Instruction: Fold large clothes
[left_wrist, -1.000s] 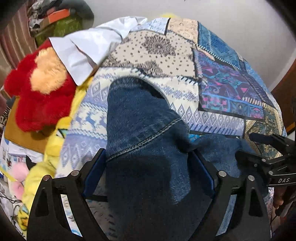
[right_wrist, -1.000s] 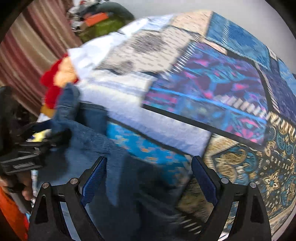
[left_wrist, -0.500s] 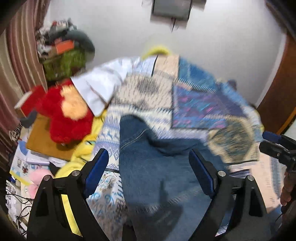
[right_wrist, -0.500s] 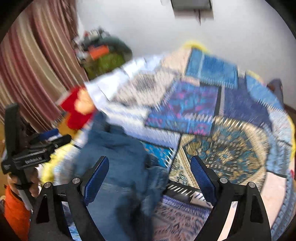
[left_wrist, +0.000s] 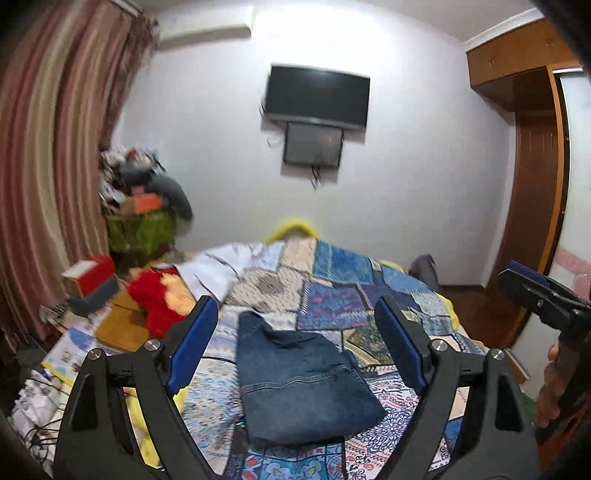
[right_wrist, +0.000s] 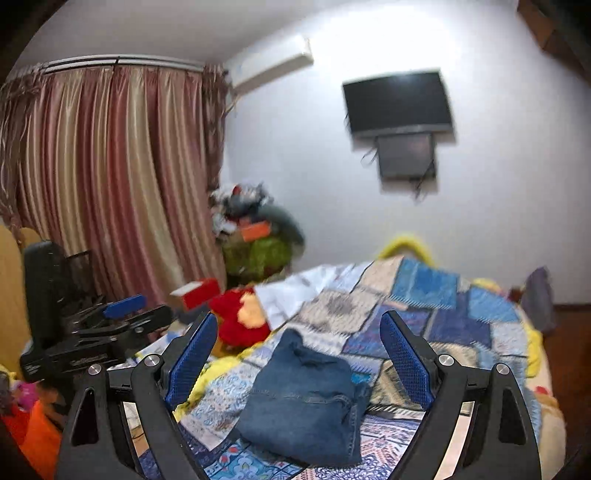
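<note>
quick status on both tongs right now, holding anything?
Left tongs: open, holding nothing, raised above the folded jeans on the bed.
Right tongs: open, holding nothing, also clear of the jeans.

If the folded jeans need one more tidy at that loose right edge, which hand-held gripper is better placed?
Probably the right hand-held gripper: it is open, and the folded blue denim jeans' rumpled edge lies nearer its side.

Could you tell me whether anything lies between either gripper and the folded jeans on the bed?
Nothing visible does. The folded jeans lie alone on the patchwork quilt, framed between the open left gripper and, in its own view, the open right gripper. The red plush toy sits off to the left.
</note>
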